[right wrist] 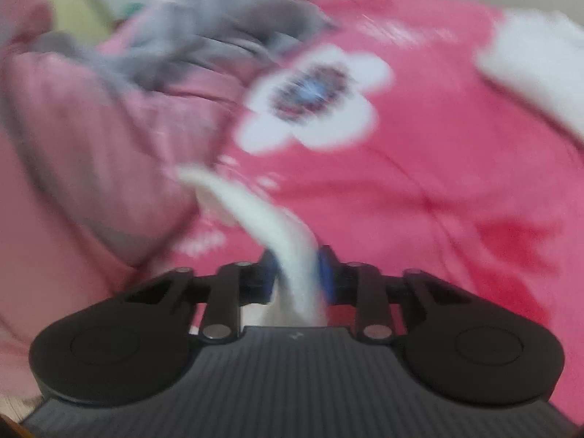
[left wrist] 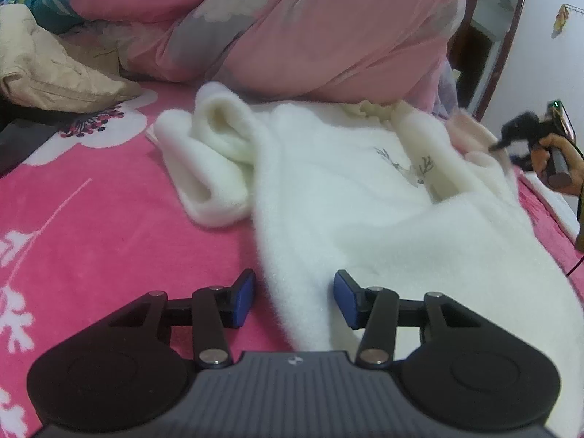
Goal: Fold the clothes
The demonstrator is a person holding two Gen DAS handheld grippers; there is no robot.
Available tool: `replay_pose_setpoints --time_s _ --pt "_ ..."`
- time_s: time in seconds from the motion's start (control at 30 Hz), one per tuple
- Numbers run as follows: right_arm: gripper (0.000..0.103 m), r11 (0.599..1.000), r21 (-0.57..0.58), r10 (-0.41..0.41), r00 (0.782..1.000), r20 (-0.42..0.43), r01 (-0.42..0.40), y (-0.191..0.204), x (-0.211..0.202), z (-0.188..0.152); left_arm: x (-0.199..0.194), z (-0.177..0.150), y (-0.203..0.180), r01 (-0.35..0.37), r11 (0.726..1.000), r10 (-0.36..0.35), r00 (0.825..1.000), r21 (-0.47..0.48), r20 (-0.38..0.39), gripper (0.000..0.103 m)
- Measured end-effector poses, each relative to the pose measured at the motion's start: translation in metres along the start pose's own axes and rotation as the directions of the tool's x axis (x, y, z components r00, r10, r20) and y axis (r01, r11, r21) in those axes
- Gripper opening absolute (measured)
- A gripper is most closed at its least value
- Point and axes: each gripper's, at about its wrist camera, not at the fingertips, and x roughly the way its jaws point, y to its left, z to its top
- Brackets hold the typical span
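Note:
A white fleece garment (left wrist: 365,200) with a small deer print lies spread on the pink flowered bed sheet (left wrist: 109,219), one sleeve bunched at its left. My left gripper (left wrist: 294,299) hovers low at its near edge, open. A fold of the fleece runs between the blue pads, and pink sheet shows beside the left pad. My right gripper (left wrist: 498,144) shows at the garment's far right corner, blurred, with a hand (left wrist: 547,162) on its handle. In the right wrist view a white strip of the garment (right wrist: 288,233) fills the gap between the right gripper's (right wrist: 297,273) pads, which are shut on it.
A heaped pink quilt (left wrist: 292,25) fills the back of the bed. A beige garment (left wrist: 47,69) lies at the far left. A dark-framed doorway (left wrist: 492,36) stands at the right. The right wrist view is blurred, with grey and pink bedding (right wrist: 219,33) at its left.

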Motion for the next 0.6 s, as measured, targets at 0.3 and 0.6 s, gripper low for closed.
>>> replay_pose_setpoints --time_s 0.3,0.6 --pt "0.058 0.986 0.135 0.094 0.995 0.045 -0.099 -0.09 -0.178 0.023 -0.005 0.003 0.01 0.059 0.995 -0.061 0.998 -0.08 -0.028 0.06" --pt "0.082 0.951 0.063 0.307 0.9 -0.31 -0.303 -0.093 -0.258 -0.148 -0.041 -0.022 0.009 0.125 0.986 -0.135 0.988 -0.114 -0.078 0.06"
